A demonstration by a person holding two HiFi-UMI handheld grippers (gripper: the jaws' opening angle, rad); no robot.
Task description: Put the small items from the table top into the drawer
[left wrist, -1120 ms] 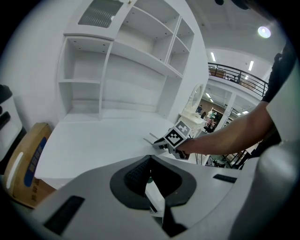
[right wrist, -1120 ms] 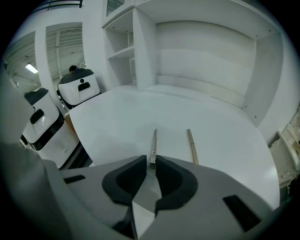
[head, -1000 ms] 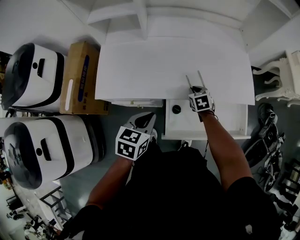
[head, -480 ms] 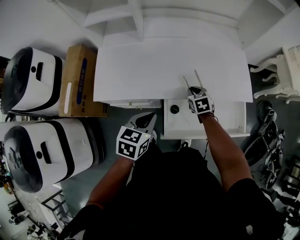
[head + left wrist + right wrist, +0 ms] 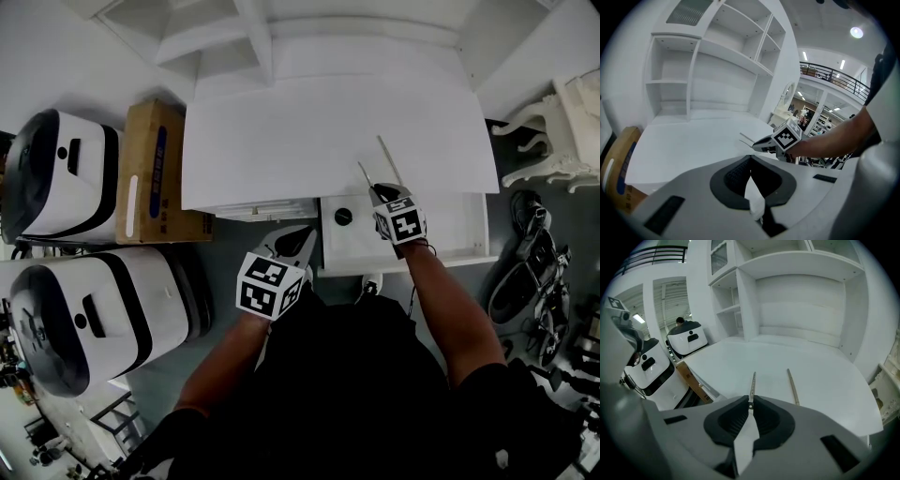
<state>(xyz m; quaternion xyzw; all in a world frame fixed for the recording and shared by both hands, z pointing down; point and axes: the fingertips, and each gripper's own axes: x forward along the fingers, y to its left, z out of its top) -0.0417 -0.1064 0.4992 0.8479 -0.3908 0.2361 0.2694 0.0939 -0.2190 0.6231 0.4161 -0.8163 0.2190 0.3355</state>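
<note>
My right gripper (image 5: 380, 190) is shut on a thin perforated metal strip (image 5: 366, 174) that sticks out over the front edge of the white table top (image 5: 281, 141). In the right gripper view the strip (image 5: 752, 385) runs straight out from the closed jaws. A second thin rod (image 5: 390, 159) lies loose on the table just to its right, also seen as rod (image 5: 792, 385). The open drawer (image 5: 450, 230) below holds a small black round item (image 5: 343, 216). My left gripper (image 5: 302, 232) hangs in front of the desk, shut and empty.
A cardboard box (image 5: 150, 173) and two white-and-black machines (image 5: 56, 173) (image 5: 94, 314) stand left of the desk. A white ornate chair (image 5: 553, 131) and dark wheeled gear (image 5: 530, 281) are on the right. Empty shelves (image 5: 262, 37) rise at the back of the desk.
My right gripper has drawn back toward the drawer with the strip in it. The loose rod stayed where it lay. The left gripper has hardly moved.
</note>
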